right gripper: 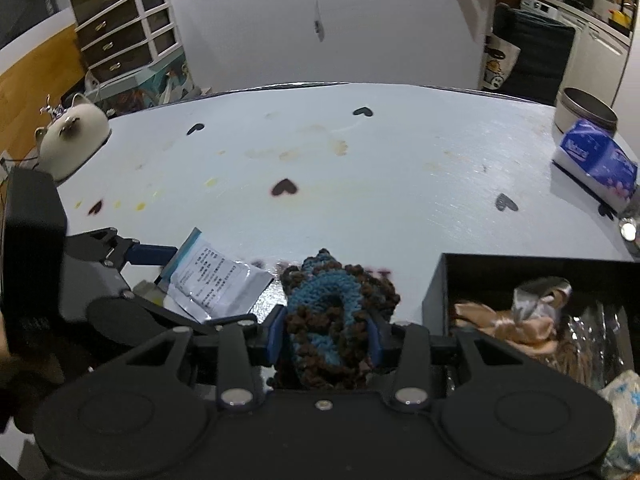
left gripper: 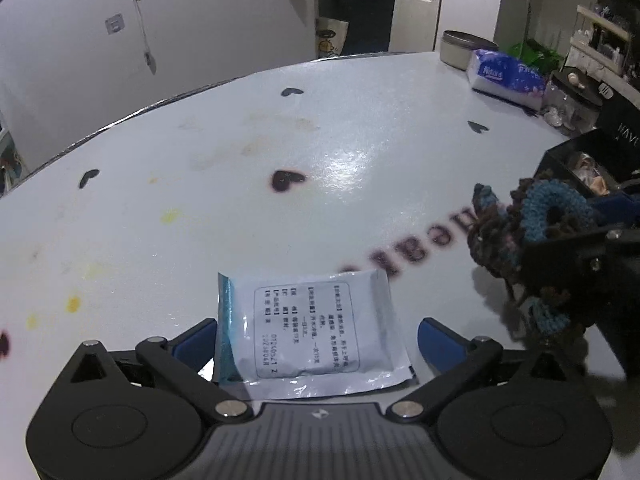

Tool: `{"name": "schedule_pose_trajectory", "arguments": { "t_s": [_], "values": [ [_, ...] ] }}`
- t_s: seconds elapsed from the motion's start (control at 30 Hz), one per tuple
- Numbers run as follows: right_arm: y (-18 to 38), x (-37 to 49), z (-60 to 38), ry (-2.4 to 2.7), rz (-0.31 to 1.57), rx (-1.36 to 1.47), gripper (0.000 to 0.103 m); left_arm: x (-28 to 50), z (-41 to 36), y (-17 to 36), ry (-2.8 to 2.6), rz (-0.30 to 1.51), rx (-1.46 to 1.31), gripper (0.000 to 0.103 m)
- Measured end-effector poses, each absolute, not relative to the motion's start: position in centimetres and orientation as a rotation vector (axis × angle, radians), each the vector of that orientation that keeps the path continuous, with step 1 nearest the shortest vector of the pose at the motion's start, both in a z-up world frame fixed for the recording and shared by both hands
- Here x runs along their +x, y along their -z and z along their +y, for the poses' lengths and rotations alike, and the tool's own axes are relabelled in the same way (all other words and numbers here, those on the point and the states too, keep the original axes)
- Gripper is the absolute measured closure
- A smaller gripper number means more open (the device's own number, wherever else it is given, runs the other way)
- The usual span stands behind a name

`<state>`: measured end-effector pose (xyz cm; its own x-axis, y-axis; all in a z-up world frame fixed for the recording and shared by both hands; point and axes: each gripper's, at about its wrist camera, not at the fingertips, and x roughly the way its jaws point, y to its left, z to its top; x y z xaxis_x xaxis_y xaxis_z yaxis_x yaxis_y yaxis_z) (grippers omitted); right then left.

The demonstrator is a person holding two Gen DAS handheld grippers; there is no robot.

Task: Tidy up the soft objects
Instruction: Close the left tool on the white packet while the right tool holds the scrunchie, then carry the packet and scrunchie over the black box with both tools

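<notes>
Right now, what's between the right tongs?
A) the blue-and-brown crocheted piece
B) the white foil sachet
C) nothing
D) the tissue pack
A: in the right wrist view the right tongs are closed on the blue-and-brown crocheted piece, their blue pads pressing its sides, while the white foil sachet lies on the table between the open left tongs.
</notes>
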<state>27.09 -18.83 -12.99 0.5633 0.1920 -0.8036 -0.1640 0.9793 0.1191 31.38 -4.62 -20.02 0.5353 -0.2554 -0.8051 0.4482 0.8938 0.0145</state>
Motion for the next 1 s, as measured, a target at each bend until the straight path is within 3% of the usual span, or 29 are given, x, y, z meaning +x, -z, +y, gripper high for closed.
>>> {"name": "schedule_pose_trajectory", "arguments": {
  "t_s": [0.37, 0.47, 0.53, 0.57, 1.0],
  "values": [
    [12.9, 26.8, -18.7, -0.216, 0.946, 0.057, 0.062, 30.2, -4.7, 19.7, 0.437, 0.87, 0.225, 0.018],
    [12.9, 26.6, -18.6, -0.221, 0.946, 0.057, 0.062, 30.1, -4.5, 19.4, 0.429, 0.871, 0.221, 0.027],
    [12.8, 26.5, -18.6, -0.22, 0.944, 0.059, 0.062, 30.2, -4.2, 19.2, 0.416, 0.873, 0.216, 0.044],
    [12.8, 26.4, -18.6, -0.219, 0.944, 0.061, 0.062, 30.2, -4.0, 19.1, 0.404, 0.874, 0.213, 0.046],
    [11.9, 25.0, -18.7, -0.218, 0.91, 0.075, 0.062, 28.3, -1.0, 16.4, 0.366, 0.872, 0.091, 0.048]
  ]
}}
